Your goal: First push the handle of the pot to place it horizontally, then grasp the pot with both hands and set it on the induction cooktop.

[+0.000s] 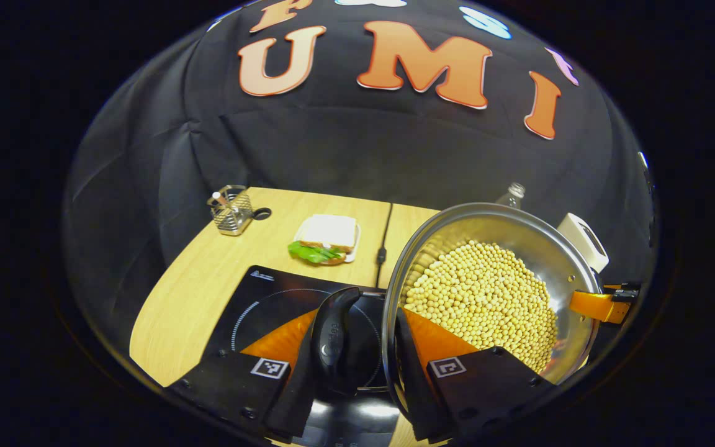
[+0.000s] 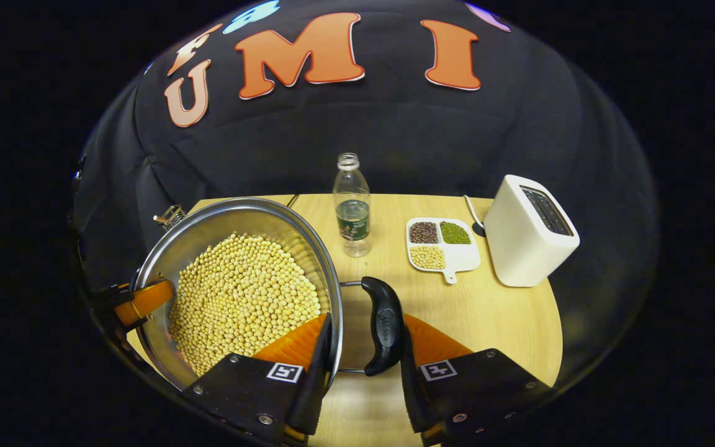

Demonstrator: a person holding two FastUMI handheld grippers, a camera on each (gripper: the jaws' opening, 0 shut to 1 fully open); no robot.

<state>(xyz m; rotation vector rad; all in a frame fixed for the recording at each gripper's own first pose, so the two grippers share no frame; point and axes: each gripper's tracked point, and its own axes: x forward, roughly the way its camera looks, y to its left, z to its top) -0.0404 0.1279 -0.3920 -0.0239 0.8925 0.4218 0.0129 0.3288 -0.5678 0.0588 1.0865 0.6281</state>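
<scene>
A steel pot point(image 1: 519, 230) full of yellow soybeans point(image 1: 488, 298) is held between both grippers. It seems raised and tilted, just right of the black induction cooktop point(image 1: 258, 310). My left gripper point(image 1: 357, 323) is shut on the pot's black left handle point(image 1: 332, 341), one finger outside the handle and the other inside the rim. My right gripper point(image 2: 367, 323) is shut the same way on the black right handle point(image 2: 383, 329), with its other finger inside the pot point(image 2: 208, 217) over the soybeans point(image 2: 239, 292). Each view also shows the other gripper at the far rim.
On the wooden table point(image 2: 500, 316) stand a water bottle point(image 2: 352, 211), a divided dish of beans point(image 2: 441, 245) and a white toaster point(image 2: 528, 233). Behind the cooktop lie a sandwich on a plate point(image 1: 326, 242), a wire utensil basket point(image 1: 230, 211) and a black cable point(image 1: 383, 242).
</scene>
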